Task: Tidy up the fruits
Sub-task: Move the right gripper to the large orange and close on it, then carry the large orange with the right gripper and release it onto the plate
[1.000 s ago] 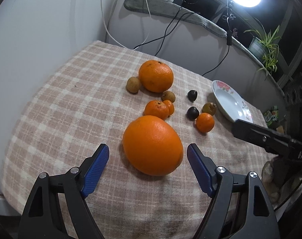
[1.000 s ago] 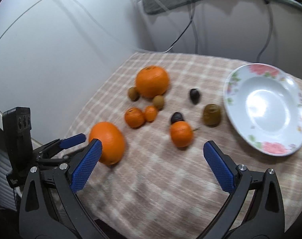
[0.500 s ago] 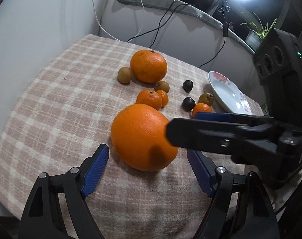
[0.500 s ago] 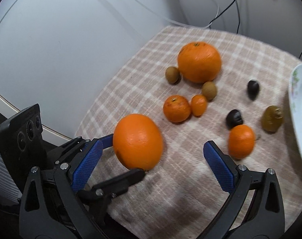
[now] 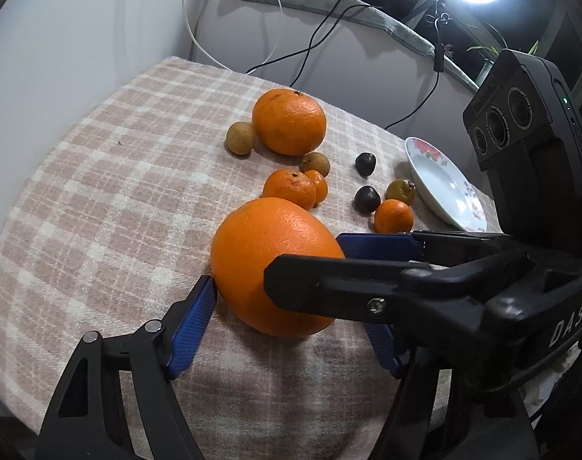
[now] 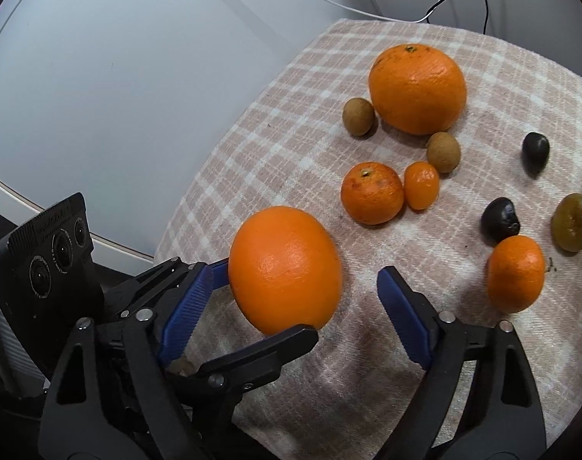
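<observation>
A large orange [image 5: 275,264] lies near the front of the checked tablecloth; it also shows in the right wrist view [image 6: 285,268]. My left gripper [image 5: 287,326] is open, its fingers either side of this orange, the left pad touching it. My right gripper [image 6: 291,318] is open and reaches around the same orange from the right; in the left wrist view its two fingers [image 5: 367,287] cross in front of and behind the fruit. A second large orange [image 5: 289,120], small mandarins [image 5: 289,188], brown longans [image 5: 240,138] and dark fruits [image 5: 366,199] lie further back.
A white flowered plate [image 5: 444,188] stands at the right of the cloth, next to a greenish-brown fruit [image 5: 400,190] and a mandarin [image 5: 393,215]. The table ends close behind the near orange, with a white wall to the left. Cables hang at the back.
My right gripper has swung left and come in around the near large orange. My left gripper has narrowed until its left pad touches the orange.
</observation>
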`<state>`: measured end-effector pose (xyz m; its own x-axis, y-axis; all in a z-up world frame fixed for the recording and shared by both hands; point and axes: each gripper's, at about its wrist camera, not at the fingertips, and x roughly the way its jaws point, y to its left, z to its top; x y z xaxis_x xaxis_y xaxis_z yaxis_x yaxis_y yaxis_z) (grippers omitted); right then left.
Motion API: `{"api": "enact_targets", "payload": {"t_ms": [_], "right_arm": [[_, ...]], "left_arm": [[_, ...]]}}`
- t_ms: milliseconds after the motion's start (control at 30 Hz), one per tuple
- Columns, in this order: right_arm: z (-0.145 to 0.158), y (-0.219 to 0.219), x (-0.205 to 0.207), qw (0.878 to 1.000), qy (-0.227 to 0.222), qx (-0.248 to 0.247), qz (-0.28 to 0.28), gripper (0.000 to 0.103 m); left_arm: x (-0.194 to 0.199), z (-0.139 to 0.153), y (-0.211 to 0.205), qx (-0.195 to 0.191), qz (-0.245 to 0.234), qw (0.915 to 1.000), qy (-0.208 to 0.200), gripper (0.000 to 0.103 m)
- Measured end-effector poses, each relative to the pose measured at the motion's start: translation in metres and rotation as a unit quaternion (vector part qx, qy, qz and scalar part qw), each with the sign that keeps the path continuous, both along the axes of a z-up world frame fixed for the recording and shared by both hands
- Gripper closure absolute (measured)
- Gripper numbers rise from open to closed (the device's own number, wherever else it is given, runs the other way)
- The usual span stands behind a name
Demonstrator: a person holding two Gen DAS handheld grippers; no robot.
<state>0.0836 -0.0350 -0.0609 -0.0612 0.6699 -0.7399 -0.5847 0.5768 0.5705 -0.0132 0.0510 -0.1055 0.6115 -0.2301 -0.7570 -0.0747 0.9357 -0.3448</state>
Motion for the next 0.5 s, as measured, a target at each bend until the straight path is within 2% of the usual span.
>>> {"api": "enact_targets", "payload": {"t_ms": [200,500], "right_arm": [[-0.0045,0.0054,-0.0039,1.000,0.009,-0.005,0.014,0.034],[0.0010,-0.0007,-0.0048,1.000,0.008,-0.001,0.004,0.034]], "left_arm": [[0.0012,-0.0019,0.0012,-0.003,0.000,1.0000,0.001,0.031],[0.0013,0.0054,-0.0045,0.000,-0.004,1.0000,-0.006,0.032]]}}
